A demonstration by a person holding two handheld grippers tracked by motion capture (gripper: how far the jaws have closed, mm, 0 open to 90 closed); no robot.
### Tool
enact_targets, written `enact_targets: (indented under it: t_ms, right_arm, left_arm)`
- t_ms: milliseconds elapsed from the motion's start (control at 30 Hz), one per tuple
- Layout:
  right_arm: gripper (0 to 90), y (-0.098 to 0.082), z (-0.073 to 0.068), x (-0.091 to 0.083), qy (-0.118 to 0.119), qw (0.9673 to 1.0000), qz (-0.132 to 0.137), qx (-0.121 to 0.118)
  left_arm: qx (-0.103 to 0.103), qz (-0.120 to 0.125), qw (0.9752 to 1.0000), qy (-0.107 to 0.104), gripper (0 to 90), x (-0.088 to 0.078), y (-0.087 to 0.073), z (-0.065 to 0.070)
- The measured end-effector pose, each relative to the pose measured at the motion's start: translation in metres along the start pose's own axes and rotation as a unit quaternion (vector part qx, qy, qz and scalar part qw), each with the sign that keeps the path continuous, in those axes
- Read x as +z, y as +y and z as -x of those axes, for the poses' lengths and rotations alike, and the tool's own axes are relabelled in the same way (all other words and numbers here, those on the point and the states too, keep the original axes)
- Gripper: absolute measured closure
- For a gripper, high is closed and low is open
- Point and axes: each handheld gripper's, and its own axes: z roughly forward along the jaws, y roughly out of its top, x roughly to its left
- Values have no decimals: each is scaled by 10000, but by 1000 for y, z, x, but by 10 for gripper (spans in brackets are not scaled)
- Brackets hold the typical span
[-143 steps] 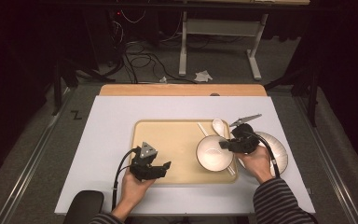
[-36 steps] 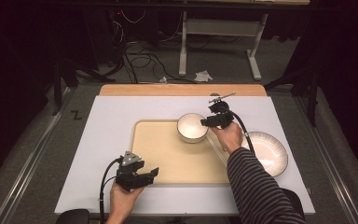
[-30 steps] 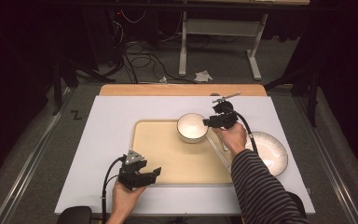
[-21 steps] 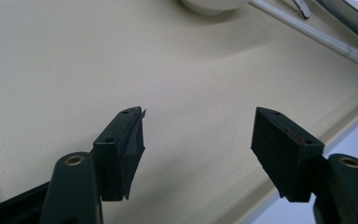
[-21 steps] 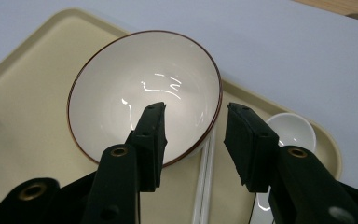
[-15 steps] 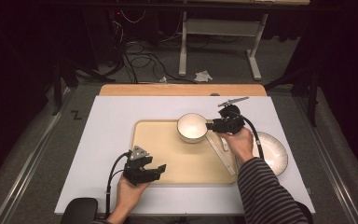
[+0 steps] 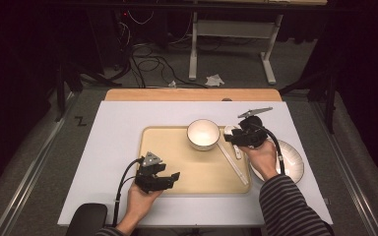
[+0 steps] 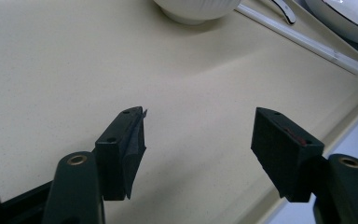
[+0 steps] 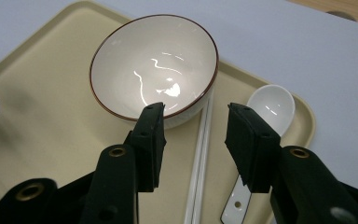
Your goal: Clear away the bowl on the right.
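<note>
speckled beige tray (image 7: 177, 162) bears glossy round bowl (image 7: 203, 133); both claws gape, empty

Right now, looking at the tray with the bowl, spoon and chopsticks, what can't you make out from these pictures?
- White ceramic spoon: in the right gripper view its handle is partly covered by the black jaw of the right gripper.
- Pale chopsticks: lower ends cut off by that view's bottom edge.
- White ribbed bowl: top cut off by the left gripper view's upper edge.
- White round plate: in the high view, partly behind the person's right hand.
</note>
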Motion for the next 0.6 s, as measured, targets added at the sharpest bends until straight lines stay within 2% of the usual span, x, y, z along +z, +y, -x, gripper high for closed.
enact_targets:
  t_ms: [233, 600]
  right_arm:
    - [573, -7, -5, -14, -49, 9999, 36, -120]
    - [572, -23, -2, -32, -91, 9999, 76, -93]
  left_arm:
    - [-27, 34, 10000, -85, 354, 3, 3, 0]
    - [70, -26, 9999, -137, 357, 12, 6, 5]
